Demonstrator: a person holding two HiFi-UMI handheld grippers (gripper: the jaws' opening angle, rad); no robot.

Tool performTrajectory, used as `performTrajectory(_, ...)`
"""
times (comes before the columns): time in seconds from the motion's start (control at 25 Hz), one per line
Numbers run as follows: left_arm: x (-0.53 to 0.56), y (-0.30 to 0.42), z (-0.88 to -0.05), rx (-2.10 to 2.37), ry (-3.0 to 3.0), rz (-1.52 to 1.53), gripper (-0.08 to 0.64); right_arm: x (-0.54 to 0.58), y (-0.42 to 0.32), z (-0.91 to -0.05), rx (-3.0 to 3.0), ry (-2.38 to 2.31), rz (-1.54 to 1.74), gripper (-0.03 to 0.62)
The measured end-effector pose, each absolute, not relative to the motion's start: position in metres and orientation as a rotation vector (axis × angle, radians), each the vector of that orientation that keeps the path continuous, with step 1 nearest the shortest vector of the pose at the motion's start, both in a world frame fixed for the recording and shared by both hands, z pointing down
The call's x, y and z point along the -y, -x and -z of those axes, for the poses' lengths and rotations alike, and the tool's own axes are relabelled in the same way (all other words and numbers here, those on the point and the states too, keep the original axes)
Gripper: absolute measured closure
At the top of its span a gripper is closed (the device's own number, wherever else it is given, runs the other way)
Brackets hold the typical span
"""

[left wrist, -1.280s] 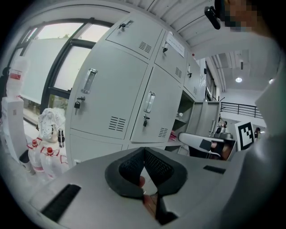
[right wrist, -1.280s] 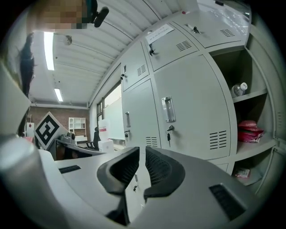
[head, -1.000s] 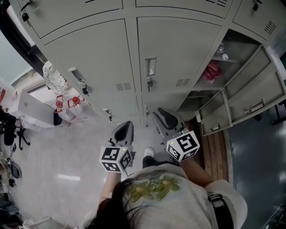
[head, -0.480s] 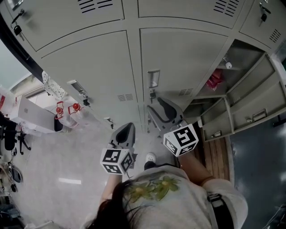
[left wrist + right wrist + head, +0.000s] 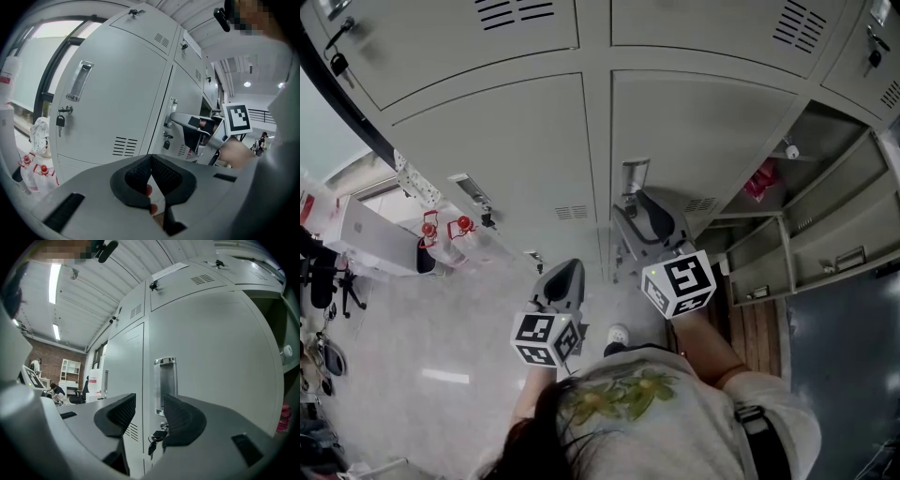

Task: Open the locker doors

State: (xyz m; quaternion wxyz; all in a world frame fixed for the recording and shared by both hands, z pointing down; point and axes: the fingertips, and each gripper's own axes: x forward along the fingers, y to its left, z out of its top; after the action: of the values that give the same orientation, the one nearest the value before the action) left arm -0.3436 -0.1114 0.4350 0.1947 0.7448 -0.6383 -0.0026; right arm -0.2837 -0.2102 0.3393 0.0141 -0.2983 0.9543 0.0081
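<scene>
My right gripper [image 5: 639, 208] has risen toward the handle [image 5: 635, 175] of the shut locker door [image 5: 703, 131], jaws just spread, empty; left gripper [image 5: 568, 272] clenched over pale floor [image 5: 441, 319], open lockers [image 5: 825, 202] crowding right

The lower end of the handle [image 5: 165, 376] lay hidden behind the right-hand jaw of the right gripper [image 5: 149, 400]. Its jaws had just been opening, with nothing pinched between them; whether their tips touched the handle could not be told. Below the jaws the door [image 5: 211, 357] vanished behind the gripper's body. Far right of the jaws a pink thing [image 5: 283, 417] was cut by the rim and too small to name. Far to their left, people [image 5: 55, 391] were mere specks. Behind the closed jaws of the left gripper [image 5: 151, 158] only a fingertip [image 5: 148, 190] showed. Far to their left a white thing [image 5: 8, 79] was cut by the rim.
</scene>
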Motion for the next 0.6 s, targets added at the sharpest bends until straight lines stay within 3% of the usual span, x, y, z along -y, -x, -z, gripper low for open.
performTrajectory(0.6, 0.124, 0.346, -0.436, 1.765, -2.079, 0.037, 0.529, 0.226, 0.308, -0.338, -3.028, 0.932, -0.09, 0.414)
